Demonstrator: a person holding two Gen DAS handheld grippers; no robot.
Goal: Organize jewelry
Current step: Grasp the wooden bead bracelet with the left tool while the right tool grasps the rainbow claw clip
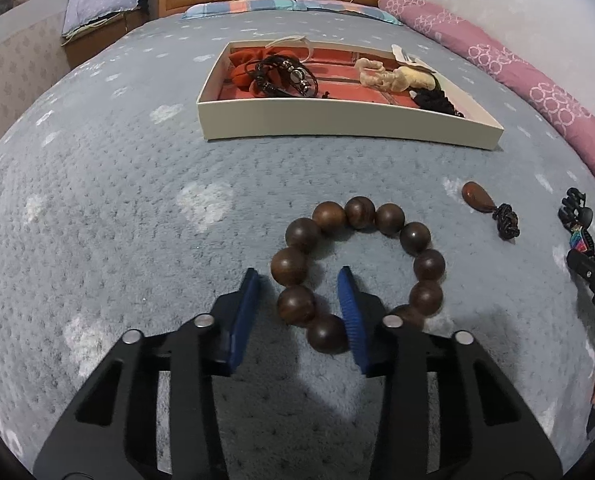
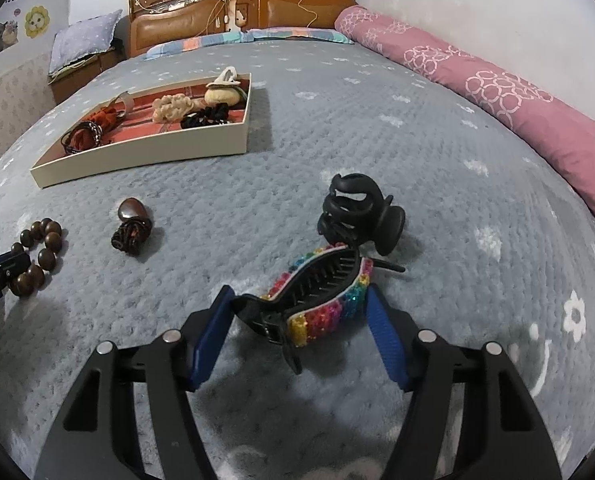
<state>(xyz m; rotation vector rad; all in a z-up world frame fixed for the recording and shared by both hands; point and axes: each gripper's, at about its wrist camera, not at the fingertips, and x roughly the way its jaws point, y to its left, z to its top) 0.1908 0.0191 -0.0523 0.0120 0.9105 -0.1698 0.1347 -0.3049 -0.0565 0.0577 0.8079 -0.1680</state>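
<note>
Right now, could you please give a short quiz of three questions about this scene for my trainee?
1. True or false: the left tool straddles one side of the wooden bead bracelet.
2. Which item lies between the open fingers of the right tool?
A. black claw clip
B. rainbow hair clip
C. brown pendant
3. Fill in: the red scrunchie lies inside the white ____.

Key: 1 true; 2 B; 3 tray.
</note>
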